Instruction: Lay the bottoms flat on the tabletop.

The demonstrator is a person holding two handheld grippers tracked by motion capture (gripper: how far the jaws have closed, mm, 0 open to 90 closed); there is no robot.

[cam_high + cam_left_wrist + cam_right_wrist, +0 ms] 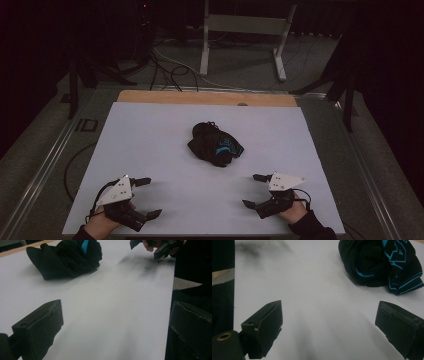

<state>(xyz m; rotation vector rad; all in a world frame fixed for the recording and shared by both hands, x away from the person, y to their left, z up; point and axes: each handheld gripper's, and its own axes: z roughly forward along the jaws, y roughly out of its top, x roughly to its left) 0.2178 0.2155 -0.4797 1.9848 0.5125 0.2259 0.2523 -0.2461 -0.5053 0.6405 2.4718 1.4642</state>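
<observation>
A crumpled black garment with blue print (215,145) lies in the middle of the white table top (165,135). My left gripper (148,198) rests near the front left edge, jaws wide open and empty, pointing right. My right gripper (255,190) rests near the front right, also open and empty, pointing left. In the left gripper view the garment (65,258) sits far ahead at upper left and the other gripper (147,246) shows at the top. In the right gripper view the garment (379,263) lies ahead at upper right, between and beyond the black jaws.
A wooden strip (205,97) borders the table's far edge. Beyond it stand a white metal frame (245,35) and loose cables (165,67) on the floor. Dark stands flank the table on both sides. A dark sleeve (192,262) shows at the right of the left gripper view.
</observation>
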